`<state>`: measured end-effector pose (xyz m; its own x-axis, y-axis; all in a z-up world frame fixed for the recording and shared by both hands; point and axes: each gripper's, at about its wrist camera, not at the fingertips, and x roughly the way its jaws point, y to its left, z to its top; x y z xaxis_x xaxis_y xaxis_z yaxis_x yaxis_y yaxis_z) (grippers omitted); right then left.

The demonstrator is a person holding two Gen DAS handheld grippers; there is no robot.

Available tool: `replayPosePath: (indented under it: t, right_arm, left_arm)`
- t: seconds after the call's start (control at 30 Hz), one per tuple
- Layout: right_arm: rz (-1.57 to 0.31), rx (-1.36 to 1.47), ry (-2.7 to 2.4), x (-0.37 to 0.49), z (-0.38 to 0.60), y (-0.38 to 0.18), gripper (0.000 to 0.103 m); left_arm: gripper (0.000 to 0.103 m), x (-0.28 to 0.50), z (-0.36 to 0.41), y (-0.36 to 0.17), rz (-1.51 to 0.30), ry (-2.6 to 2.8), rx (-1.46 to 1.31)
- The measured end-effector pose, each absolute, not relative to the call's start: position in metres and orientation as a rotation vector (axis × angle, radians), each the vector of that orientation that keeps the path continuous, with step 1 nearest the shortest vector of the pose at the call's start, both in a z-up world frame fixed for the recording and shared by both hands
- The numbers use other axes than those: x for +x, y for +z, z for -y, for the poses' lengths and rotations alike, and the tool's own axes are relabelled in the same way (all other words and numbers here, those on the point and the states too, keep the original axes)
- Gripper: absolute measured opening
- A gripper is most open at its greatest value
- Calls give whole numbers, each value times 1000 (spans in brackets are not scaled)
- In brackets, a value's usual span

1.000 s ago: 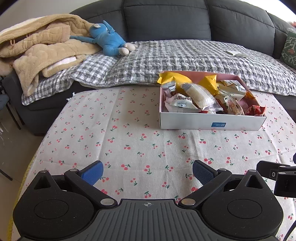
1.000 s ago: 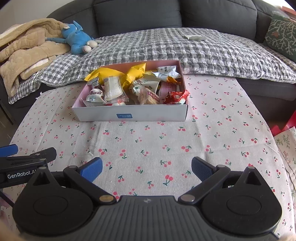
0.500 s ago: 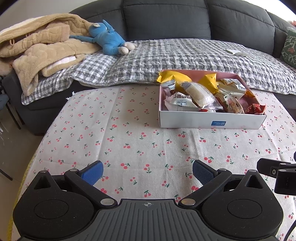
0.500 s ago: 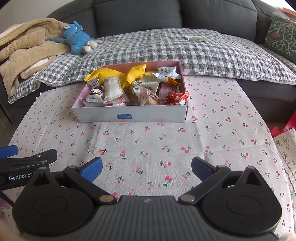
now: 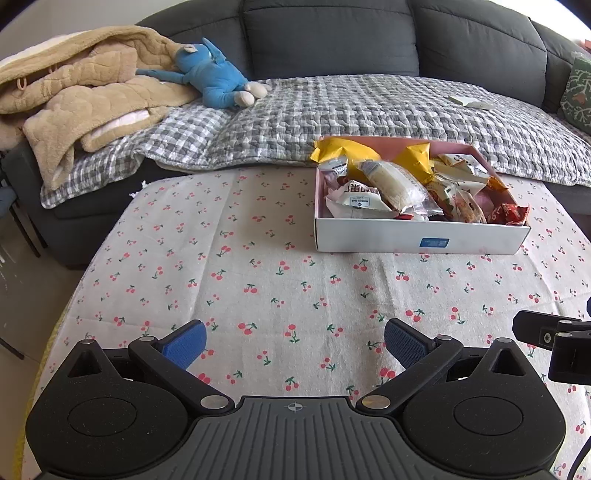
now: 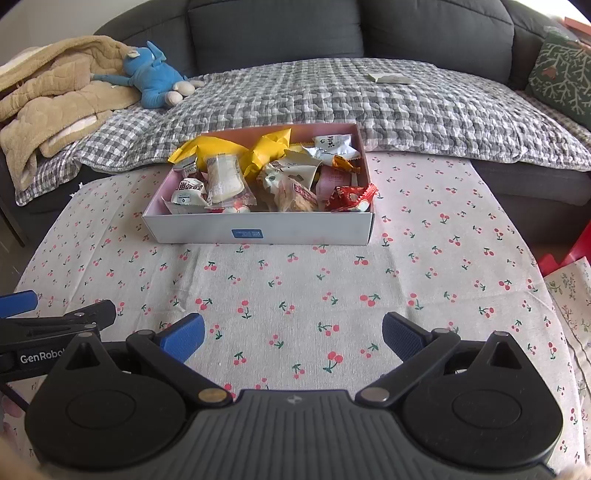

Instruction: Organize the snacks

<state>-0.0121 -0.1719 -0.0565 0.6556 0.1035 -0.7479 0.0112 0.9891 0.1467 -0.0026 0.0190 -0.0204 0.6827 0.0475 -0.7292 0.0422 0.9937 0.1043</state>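
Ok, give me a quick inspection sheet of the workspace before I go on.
Surface: table under a cherry-print cloth, bare in front of the box.
Job's things: white box heaped with wrapped snacks; none lie on the cloth.
Clutter: nothing seen on the table.
Grippers: left gripper and right gripper both open, empty, short of the box.
Cables: a dark cable at the left view's lower right edge.
Surroundings: grey sofa with checked cover, tan blanket, blue plush toy.

Blue plush toy (image 5: 218,79) against beige blanket (image 5: 85,99) on grey sofa (image 5: 332,40) (checked cover (image 5: 369,110) beneath).
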Motion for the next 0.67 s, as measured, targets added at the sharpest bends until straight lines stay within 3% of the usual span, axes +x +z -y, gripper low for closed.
replayPosePath:
  t: [0.67]
  right_arm:
    - [-849, 125, 48, -12, 171, -56, 103]
  left_arm:
    - [103, -3, -18, -21, -824, -10, 116]
